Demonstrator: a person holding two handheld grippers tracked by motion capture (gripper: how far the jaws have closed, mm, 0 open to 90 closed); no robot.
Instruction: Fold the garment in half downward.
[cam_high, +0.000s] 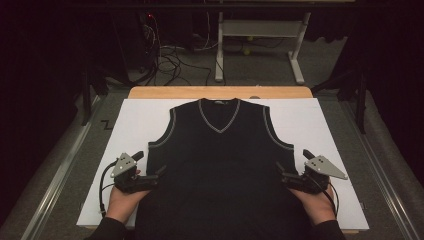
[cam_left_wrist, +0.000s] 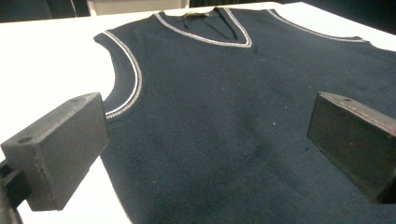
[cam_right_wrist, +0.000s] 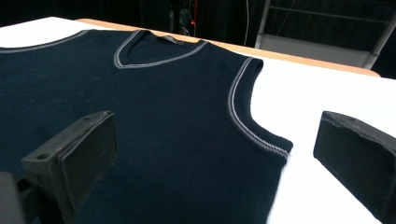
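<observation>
Dark vest (cam_high: 220, 160) lies flat; both grippers (cam_high: 161, 171) (cam_high: 280, 170) seemingly touch its sides

Dim light is falling from above, leaving the room beyond the white tabletop (cam_high: 320, 125) nearly black. The high view is looking soft and grainy, and the near jaws are blurring in both gripper views.

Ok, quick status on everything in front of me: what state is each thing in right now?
Dark navy knitted sleeveless V-neck vest with grey trim: spread flat, face up, unfolded, neckline toward the far edge.
Left tongs: open, straddling the vest's side edge below the armhole, gripping nothing.
Right tongs: open, straddling the opposite side edge, gripping nothing.
White sheet covering the table: lying flat under the vest.
</observation>
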